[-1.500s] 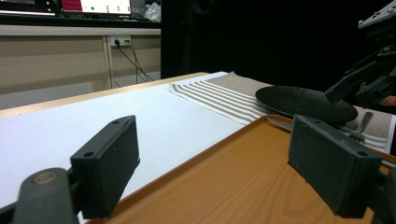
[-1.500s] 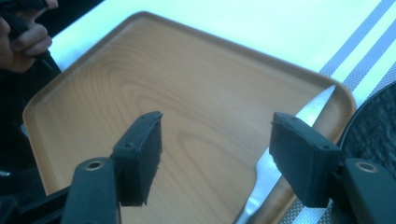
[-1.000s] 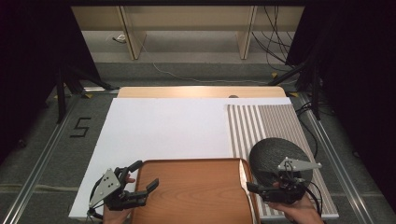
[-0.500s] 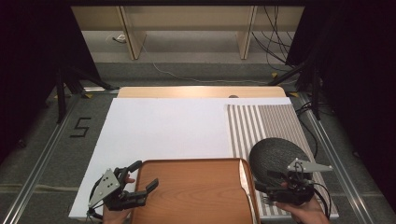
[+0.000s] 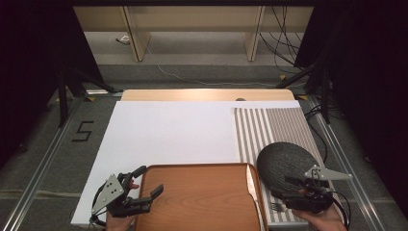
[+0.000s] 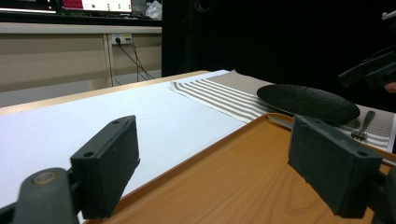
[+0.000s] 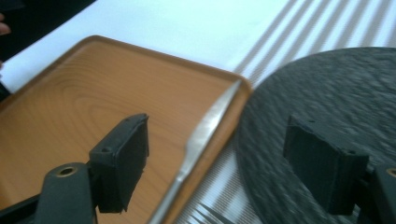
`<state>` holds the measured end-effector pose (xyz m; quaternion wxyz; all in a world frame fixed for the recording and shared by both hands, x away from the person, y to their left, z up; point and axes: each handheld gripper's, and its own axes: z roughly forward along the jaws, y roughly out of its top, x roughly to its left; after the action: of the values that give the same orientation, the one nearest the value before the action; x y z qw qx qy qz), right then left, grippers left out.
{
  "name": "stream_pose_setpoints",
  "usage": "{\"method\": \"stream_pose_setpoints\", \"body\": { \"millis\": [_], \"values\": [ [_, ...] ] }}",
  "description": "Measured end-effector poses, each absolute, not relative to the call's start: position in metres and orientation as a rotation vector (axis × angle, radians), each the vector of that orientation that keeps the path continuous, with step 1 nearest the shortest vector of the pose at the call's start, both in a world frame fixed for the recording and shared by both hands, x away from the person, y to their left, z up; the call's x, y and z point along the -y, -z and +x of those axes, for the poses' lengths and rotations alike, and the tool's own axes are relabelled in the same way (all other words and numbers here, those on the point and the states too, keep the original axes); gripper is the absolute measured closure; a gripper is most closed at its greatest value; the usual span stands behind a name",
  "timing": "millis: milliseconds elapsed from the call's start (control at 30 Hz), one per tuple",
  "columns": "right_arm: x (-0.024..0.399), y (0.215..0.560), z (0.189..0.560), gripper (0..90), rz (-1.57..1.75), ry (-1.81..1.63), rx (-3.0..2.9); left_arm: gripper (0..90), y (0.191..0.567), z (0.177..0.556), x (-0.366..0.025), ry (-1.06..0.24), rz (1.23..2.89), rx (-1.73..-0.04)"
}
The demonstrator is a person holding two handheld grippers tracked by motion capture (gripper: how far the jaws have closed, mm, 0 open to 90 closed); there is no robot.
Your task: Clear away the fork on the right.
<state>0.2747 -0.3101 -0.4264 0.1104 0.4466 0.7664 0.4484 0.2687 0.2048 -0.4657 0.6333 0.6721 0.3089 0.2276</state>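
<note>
A wooden tray (image 5: 202,197) lies at the table's near edge. A table knife (image 5: 251,183) rests along its right rim. To the right, a dark round plate (image 5: 284,161) sits on a striped placemat (image 5: 269,127), and a fork (image 5: 276,207) lies by the plate's near left side. My left gripper (image 5: 150,179) is open at the tray's left edge, nothing between its jaws (image 6: 219,163). My right gripper (image 5: 284,188) is open over the plate's near edge. The right gripper view looks between its jaws at the knife (image 7: 205,130) and plate (image 7: 327,93).
A white sheet (image 5: 173,130) covers most of the table, with a bare wooden strip (image 5: 202,95) at the far edge. Cables and stand legs lie on the floor beyond. Metal rails run along both sides of the table.
My right gripper has drifted a little to the right and nearer the table's front edge, away from the knife. The left gripper has stayed still.
</note>
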Motion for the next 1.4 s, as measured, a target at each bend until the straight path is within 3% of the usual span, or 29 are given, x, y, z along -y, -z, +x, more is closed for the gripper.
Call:
{"method": "stream_pose_setpoints", "body": {
  "millis": [1400],
  "values": [
    [0.361,0.443,0.256,21.3,1.476,-0.837,-2.259,16.1,0.465,0.266,-0.205,-0.528,1.540,-0.694]
  ]
}}
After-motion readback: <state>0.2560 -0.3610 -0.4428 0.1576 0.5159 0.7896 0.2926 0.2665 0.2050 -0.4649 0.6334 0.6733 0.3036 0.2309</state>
